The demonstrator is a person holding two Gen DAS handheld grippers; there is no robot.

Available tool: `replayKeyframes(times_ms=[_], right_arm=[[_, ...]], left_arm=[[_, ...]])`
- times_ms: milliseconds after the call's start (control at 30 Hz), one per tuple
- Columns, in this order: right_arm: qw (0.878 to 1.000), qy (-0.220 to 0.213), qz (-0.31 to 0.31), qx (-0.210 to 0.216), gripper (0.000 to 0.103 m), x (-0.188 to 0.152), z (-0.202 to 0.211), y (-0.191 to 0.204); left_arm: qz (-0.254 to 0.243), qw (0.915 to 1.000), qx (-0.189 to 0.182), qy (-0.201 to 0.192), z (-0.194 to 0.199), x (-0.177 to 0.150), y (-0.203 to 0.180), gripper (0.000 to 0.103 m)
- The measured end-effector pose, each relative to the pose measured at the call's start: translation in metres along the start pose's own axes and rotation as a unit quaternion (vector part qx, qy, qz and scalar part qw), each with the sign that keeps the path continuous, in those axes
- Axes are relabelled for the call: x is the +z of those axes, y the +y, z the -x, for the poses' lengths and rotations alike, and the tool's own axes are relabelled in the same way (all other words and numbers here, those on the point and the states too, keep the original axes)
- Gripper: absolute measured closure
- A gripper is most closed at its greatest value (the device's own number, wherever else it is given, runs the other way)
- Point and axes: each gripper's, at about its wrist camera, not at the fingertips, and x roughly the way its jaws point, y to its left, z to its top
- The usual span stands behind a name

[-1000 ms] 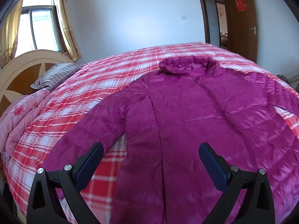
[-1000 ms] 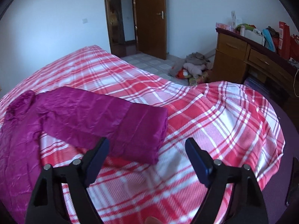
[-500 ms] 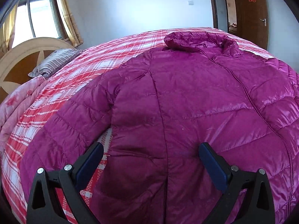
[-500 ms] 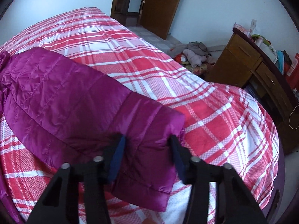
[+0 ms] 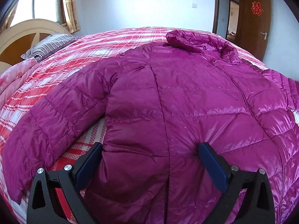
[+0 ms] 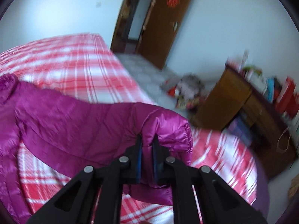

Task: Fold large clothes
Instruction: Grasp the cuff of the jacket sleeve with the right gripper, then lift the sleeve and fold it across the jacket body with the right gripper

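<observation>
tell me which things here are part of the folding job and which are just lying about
Part of the job:
- magenta puffer jacket, spread on the bed
- its sleeve, pinched in the right gripper
- left gripper, open over the jacket's lower part

Just lying about:
- striped pillow
- pink quilt
- wooden desk
- heap on the floor

The right gripper has its 2 blue pads clamped on the cuff end of the magenta jacket's sleeve, puffy fabric bunched between them and the cuff raised off the red-and-white plaid bedspread. The rest of the sleeve trails down and left toward the jacket body at the left edge. Beyond the bed, blurred: a brown door stands open, a wooden dresser sits right, and a heap of things lies on the floor.
</observation>
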Motion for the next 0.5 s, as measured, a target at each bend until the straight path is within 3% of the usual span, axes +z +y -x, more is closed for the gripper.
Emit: replayKeyframes(times_ms=[233, 500], right_arm=[[0.990, -0.120, 0.076, 0.000, 0.093, 0.056, 0.068, 0.063], [0.966, -0.195, 0.167, 0.040, 0.094, 0.069, 0.119, 0.153]], left_arm=[[0.012, 0.9998, -0.016, 0.000, 0.000, 0.000, 0.006, 0.001], [0.020, 0.9994, -0.027, -0.002, 0.001, -0.002, 0.010, 0.001]])
